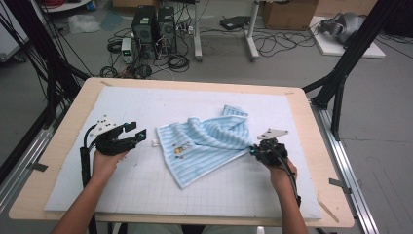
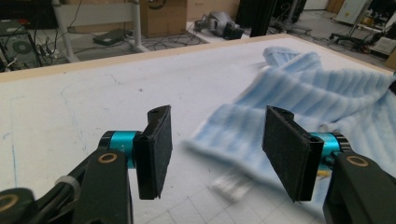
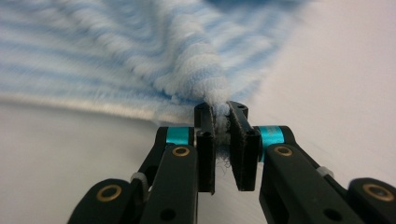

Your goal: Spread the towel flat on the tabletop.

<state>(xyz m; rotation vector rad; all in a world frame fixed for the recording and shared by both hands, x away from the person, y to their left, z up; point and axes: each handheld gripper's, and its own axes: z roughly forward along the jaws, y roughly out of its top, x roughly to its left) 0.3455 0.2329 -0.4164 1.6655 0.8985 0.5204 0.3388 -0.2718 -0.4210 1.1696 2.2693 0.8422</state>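
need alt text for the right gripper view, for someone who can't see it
Seen up close along its own two black jaws, the right gripper is clamped shut on a bunched corner of a blue and white striped towel. The fluffy cloth fans out from the pinch across the top of the picture, above a blurred white table mat.
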